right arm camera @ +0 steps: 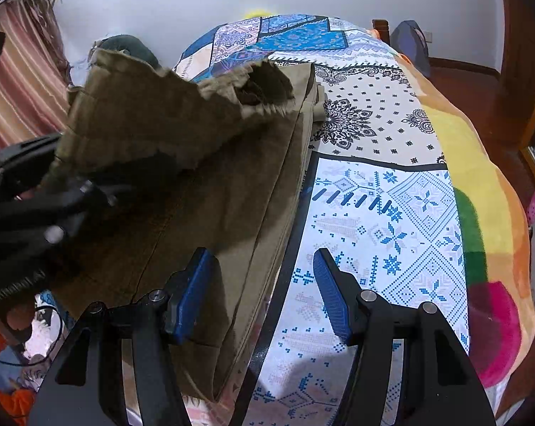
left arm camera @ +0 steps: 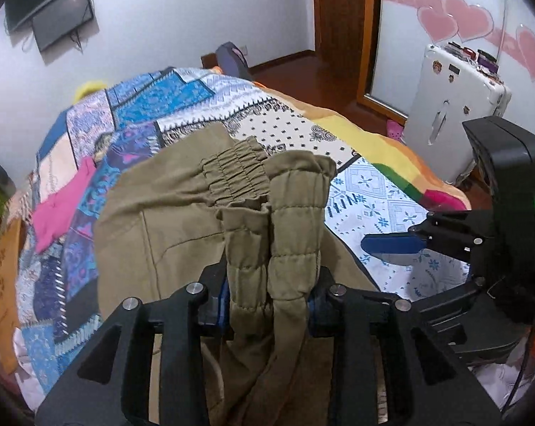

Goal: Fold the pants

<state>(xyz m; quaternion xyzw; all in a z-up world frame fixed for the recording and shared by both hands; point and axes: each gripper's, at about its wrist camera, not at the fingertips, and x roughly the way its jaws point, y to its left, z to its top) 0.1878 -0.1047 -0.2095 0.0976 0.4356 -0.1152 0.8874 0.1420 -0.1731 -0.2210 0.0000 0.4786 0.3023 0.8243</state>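
Olive-green pants point(left arm camera: 160, 220) lie lengthwise on a patchwork bedspread point(left arm camera: 153, 96). My left gripper point(left arm camera: 267, 284) is shut on a bunched, ribbed end of the pants and holds it above the flat part, near the elastic waistband point(left arm camera: 235, 174). In the right wrist view that lifted fabric point(right arm camera: 153, 117) hangs over the pants point(right arm camera: 214, 206), with the blurred left gripper point(right arm camera: 54, 184) at the left edge. My right gripper point(right arm camera: 263, 284) stands open over the pants' right edge, one blue pad above the cloth and the other above the bedspread. One of its blue fingertips point(left arm camera: 388, 245) shows in the left wrist view.
A pink cloth point(left arm camera: 61, 209) lies on the bed's left side. A rainbow blanket point(right arm camera: 480, 220) runs along the bed's right edge above a wooden floor. A white suitcase point(left arm camera: 455, 106) stands by a mirrored door. A striped curtain point(right arm camera: 18, 88) hangs at the left.
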